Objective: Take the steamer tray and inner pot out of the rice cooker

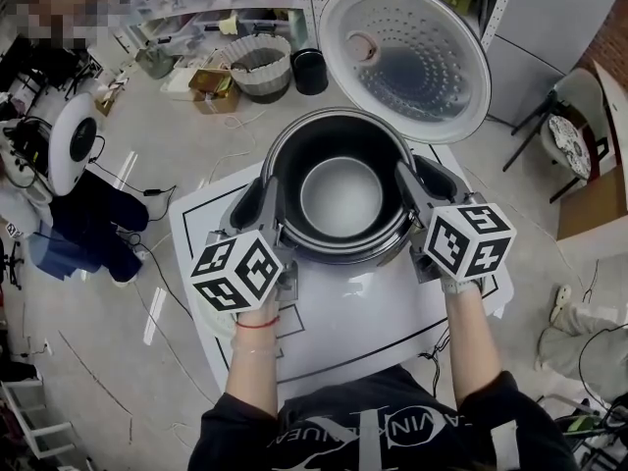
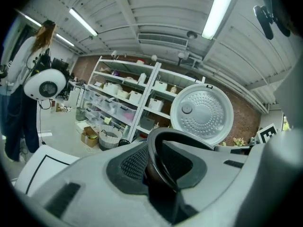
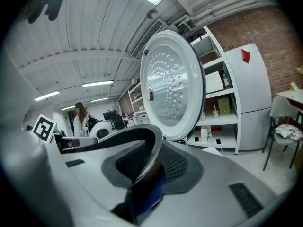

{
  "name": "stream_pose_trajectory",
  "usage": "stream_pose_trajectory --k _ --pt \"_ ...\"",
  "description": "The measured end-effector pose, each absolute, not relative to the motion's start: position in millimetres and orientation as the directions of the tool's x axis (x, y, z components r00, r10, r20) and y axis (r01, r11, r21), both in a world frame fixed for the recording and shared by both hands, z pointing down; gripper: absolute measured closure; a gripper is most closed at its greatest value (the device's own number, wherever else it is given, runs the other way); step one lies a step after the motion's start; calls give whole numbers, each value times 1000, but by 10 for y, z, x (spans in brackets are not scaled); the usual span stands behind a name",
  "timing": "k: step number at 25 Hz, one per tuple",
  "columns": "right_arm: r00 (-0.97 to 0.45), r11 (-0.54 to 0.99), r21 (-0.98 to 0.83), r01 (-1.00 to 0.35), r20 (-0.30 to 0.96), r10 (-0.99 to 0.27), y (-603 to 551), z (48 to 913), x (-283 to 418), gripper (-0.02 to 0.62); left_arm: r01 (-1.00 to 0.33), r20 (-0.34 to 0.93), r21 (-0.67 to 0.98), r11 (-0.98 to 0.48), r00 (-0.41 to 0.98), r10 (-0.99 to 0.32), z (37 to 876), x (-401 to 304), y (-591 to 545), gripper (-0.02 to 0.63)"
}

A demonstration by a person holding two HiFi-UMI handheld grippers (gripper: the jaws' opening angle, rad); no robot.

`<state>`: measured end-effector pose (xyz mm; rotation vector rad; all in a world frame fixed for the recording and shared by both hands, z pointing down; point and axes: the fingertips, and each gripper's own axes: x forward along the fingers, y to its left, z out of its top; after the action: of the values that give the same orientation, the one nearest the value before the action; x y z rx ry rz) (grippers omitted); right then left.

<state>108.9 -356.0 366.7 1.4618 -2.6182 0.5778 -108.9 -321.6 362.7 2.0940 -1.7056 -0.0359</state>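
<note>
Metal pot in tongs L; R

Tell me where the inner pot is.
Head view, centre: the inner pot sits in the rice cooker, below the open lid, its rim clamped by left gripper and right gripper.

A white table with black outlines carries the rice cooker.
</note>
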Motion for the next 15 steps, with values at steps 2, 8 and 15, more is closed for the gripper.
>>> stream_pose_trajectory --k 2,8,15 --pt "-539 472 -286 -834 241 -807 -3544 3622 1092 491 -928 238 342 -150 240 -941 3570 -1086 -3214 526" --pt "-543 486 -277 -829 186 -819 -3493 3424 1072 491 -923 192 348 -163 241 -951 3384 -1114 -3177 526" --pt "-540 502 -253 -827 112 -834 -3432 3120 1068 497 -923 124 339 -181 235 -964 3113 -1123 -3086 526"
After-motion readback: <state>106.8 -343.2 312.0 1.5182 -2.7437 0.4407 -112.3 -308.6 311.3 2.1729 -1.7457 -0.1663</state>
